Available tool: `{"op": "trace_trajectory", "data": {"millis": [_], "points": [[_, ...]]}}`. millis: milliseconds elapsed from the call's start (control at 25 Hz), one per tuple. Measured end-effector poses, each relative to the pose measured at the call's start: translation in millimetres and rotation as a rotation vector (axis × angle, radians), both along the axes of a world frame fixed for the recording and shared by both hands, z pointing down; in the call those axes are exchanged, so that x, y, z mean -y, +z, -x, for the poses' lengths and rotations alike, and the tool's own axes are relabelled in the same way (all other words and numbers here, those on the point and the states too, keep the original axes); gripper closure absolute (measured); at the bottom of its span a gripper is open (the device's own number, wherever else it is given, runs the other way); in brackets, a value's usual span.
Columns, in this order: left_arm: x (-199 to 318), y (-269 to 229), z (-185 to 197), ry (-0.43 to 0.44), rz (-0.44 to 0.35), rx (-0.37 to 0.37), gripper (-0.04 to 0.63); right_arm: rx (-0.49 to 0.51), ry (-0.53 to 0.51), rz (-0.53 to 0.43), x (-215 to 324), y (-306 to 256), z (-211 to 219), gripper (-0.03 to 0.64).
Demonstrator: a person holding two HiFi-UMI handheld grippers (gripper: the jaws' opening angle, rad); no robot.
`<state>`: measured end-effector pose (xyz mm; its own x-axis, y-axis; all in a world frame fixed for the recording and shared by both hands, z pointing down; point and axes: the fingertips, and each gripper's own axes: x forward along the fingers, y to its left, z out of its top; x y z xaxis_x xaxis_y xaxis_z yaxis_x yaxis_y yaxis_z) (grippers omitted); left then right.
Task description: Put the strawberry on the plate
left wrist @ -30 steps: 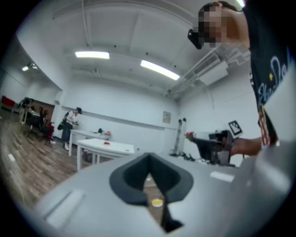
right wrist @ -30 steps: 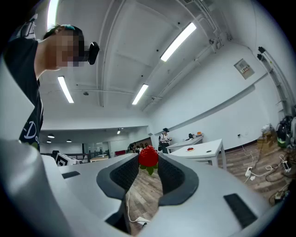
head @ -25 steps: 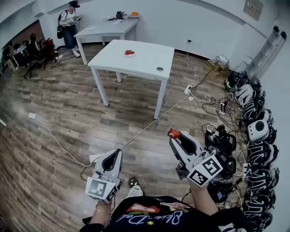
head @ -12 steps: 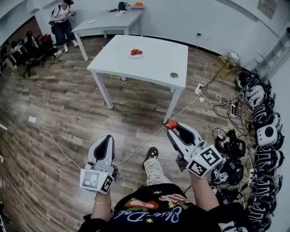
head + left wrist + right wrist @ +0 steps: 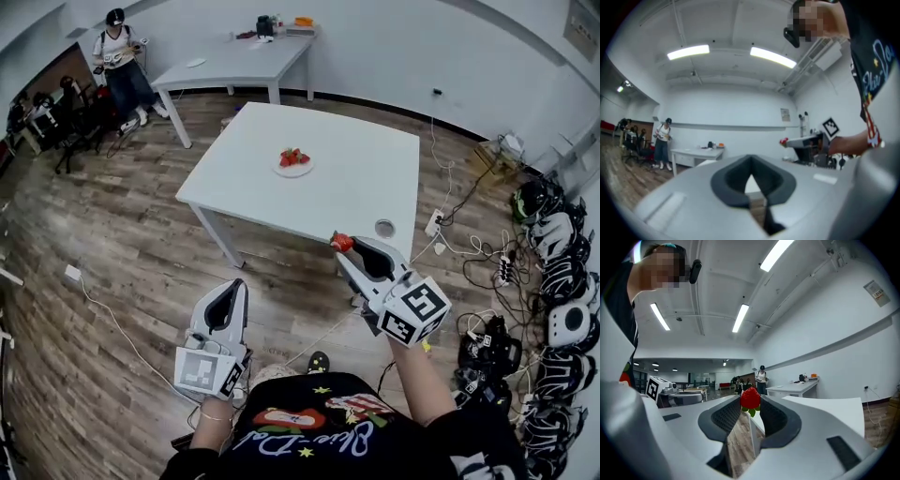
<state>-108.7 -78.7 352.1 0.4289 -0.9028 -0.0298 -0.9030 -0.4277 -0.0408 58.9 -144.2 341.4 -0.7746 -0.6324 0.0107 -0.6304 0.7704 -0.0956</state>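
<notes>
A white plate (image 5: 294, 172) holding a few strawberries (image 5: 293, 157) sits near the middle of the white table (image 5: 356, 169). My right gripper (image 5: 347, 247) is shut on a red strawberry (image 5: 340, 243) at its tips, held in the air by the table's near edge. In the right gripper view the strawberry (image 5: 750, 398) with green leaves is pinched between the dark pads (image 5: 774, 417). My left gripper (image 5: 235, 291) hangs lower left over the wooden floor, its jaws together and nothing in them; the left gripper view also shows them meeting (image 5: 751, 197).
A small round grey object (image 5: 384, 228) lies near the table's front right corner. A second white table (image 5: 234, 61) stands behind, with a person (image 5: 117, 56) beside it. Cables (image 5: 103, 305) cross the floor. Headsets (image 5: 558, 281) are piled along the right wall.
The view and both grippers have come much closer to the table. The right gripper, still holding the strawberry, now reaches the table's near edge.
</notes>
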Motion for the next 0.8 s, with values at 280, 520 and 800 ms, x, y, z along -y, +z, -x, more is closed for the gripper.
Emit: {"op": "trace_trajectory", "data": {"millis": [280,520,800], "points": [[113,24,12,0.036,0.049,0.004,0.598,-0.125,0.008,0.064,144,42,43,0.480],[242,33,32,0.089,0.059,0.000,0.598,-0.276,0.034,0.158,273,94,84,0.480],[359,40,59,0.163,0.096,-0.011,0.598,-0.458,0.057,0.297,373,165,105,0.480]]}}
